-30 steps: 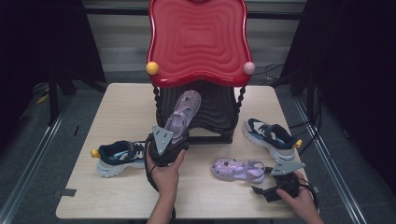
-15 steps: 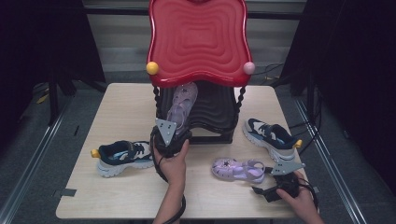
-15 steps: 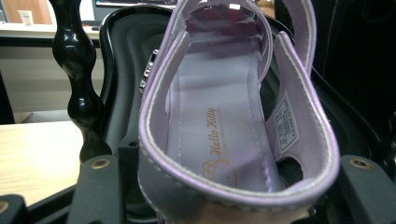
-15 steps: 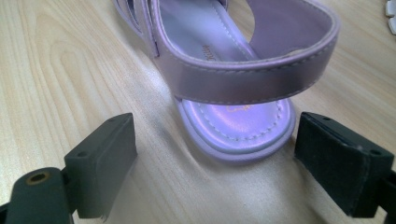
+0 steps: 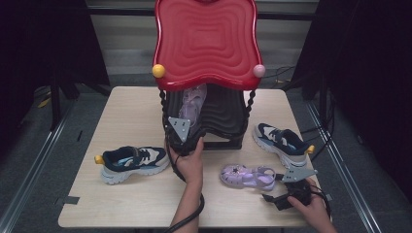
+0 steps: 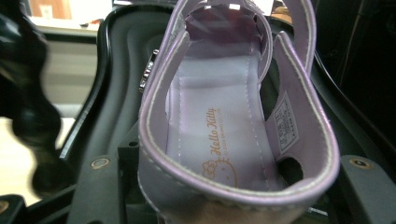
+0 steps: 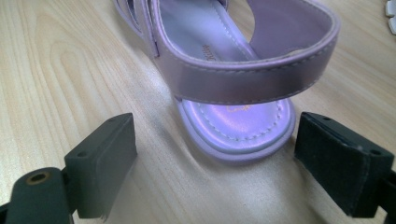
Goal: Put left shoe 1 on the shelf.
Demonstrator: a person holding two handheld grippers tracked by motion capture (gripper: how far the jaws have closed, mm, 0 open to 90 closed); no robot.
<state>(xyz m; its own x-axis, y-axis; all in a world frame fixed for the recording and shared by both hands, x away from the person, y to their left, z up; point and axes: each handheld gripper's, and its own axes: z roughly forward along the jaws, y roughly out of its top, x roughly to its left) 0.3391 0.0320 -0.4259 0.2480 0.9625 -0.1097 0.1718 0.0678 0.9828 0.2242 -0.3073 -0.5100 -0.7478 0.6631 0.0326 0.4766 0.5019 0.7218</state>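
your left gripper (image 5: 187,127) clamps the lilac sandal's (image 6: 233,116) heel, inside the black shoe rack (image 5: 221,116). light, soft straps; keep to the stiffer heel band. your right gripper (image 7: 233,158) stands apart.

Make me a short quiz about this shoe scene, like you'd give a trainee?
1. True or false: the left gripper holds a purple sandal by its heel, toe pointing into the black rack under the red top.
2. What lies just ahead of the open right gripper?
A. a sneaker
B. a second purple sandal
C. a yellow ball
3. How many navy sneakers are on the table?

Key:
1. True.
2. B, its heel faces the jaws, untouched.
3. Two: left sneaker, right sneaker.
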